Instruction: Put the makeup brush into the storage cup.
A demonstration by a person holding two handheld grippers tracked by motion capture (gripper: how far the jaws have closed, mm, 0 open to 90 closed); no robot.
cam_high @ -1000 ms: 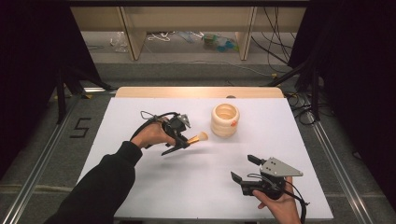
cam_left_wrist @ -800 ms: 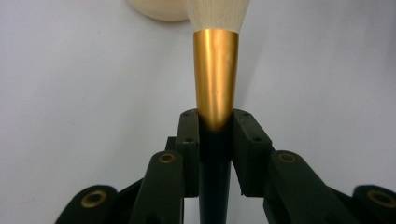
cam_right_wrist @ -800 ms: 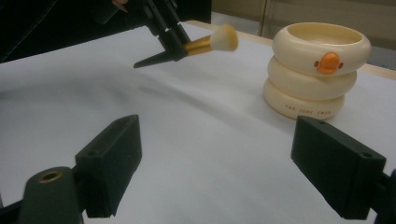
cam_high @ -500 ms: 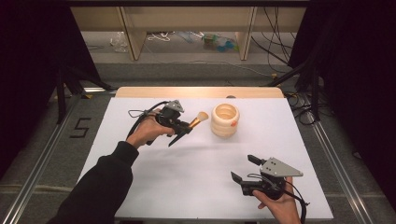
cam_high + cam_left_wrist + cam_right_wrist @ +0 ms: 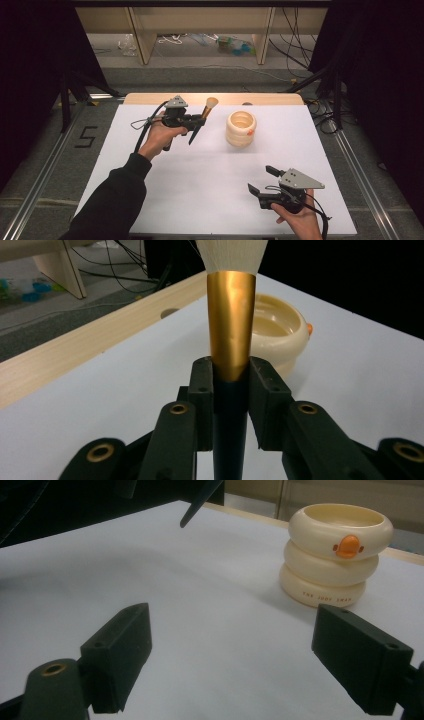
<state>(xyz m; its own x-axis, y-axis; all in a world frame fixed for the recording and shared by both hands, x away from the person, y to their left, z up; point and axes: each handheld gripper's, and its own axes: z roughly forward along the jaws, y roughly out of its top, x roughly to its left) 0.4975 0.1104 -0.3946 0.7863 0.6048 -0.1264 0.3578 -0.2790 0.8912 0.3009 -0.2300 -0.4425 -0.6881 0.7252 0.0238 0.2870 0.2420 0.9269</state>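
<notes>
A makeup brush (image 5: 202,118) with a gold ferrule (image 5: 231,325), pale bristles and a black handle is clamped in my left gripper (image 5: 200,119), held in the air above the white table left of a cream ribbed cup (image 5: 241,128). The brush stands nearly upright, bristles up. In the left gripper view the jaws press on the brush where gold meets black, with the cup (image 5: 275,332) just behind. The cup (image 5: 336,555) has an orange duck-bill mark. My right gripper (image 5: 261,181) rests open near the table's front right, nothing between its fingers, with the brush's handle tip (image 5: 197,502) hanging far off.
The white table sheet (image 5: 210,175) ends at a wooden strip (image 5: 150,98) along the far edge. Beyond it, wooden legs, cables and bottles lie on the floor. A floor marking "5" (image 5: 86,136) lies left of the table.
My left gripper has lifted and carried the brush up and toward the far side, turning it more upright beside the cup. The right gripper has stayed put.
</notes>
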